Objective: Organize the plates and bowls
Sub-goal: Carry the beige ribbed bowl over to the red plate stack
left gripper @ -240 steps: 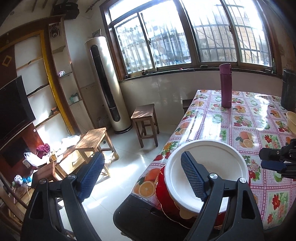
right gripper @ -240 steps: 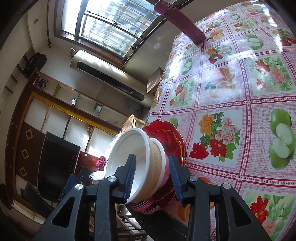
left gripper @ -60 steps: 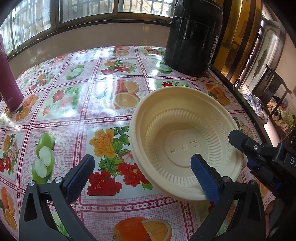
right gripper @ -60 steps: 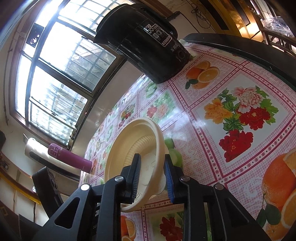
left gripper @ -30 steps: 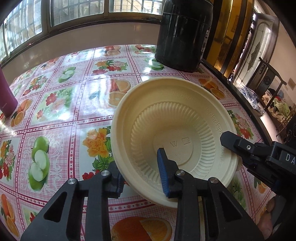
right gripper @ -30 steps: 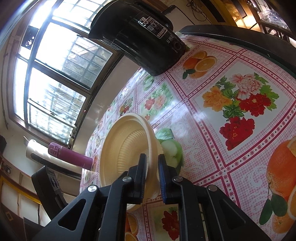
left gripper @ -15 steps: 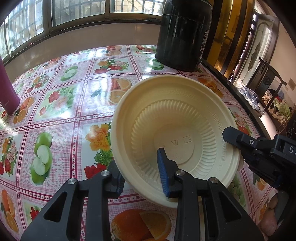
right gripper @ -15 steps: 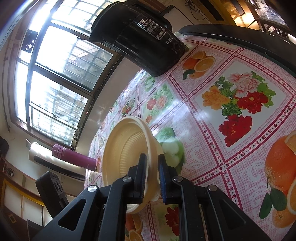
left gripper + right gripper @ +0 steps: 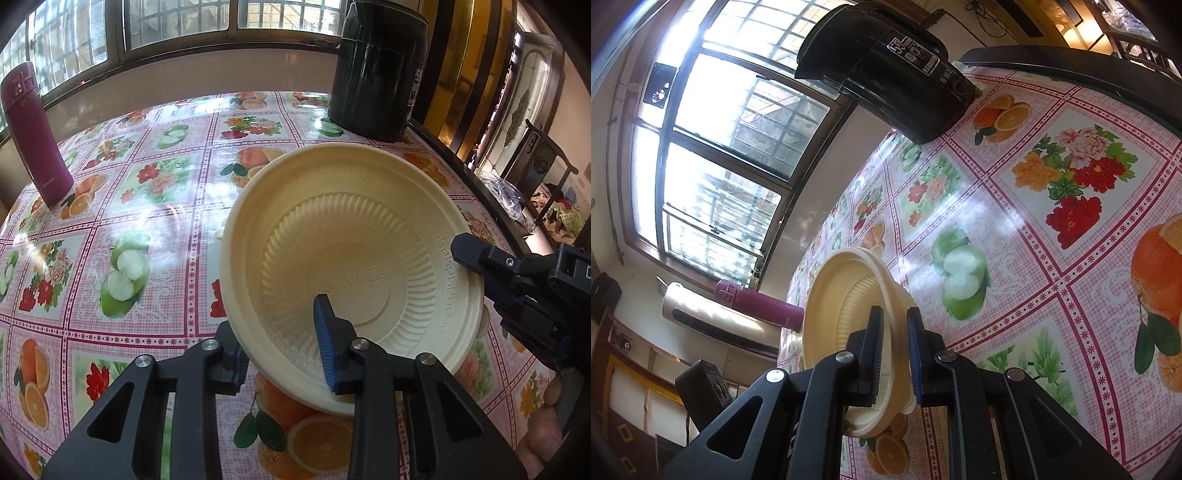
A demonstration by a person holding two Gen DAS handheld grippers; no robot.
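Note:
A cream plastic bowl (image 9: 351, 258) with a ribbed inside is held tilted just above the flowered tablecloth (image 9: 147, 184). My left gripper (image 9: 277, 343) is shut on its near rim, one pad inside the bowl and one beneath it. My right gripper (image 9: 458, 247) comes in from the right and pinches the rim on that side. In the right wrist view the bowl (image 9: 834, 306) stands almost edge-on and my right gripper (image 9: 894, 343) is shut on its wall. The black body of the left gripper (image 9: 701, 387) shows at the lower left.
A tall black container (image 9: 376, 70) stands at the table's far right corner. A magenta flask (image 9: 35, 133) stands at the far left by the window. The table's dark right edge (image 9: 480, 192) runs close behind the bowl, with a chair (image 9: 543, 162) beyond it.
Two seconds ago my left gripper stood open around the bowl's rim; it has since shut on it. Held by both grippers, the bowl has shifted a little towards the flask side.

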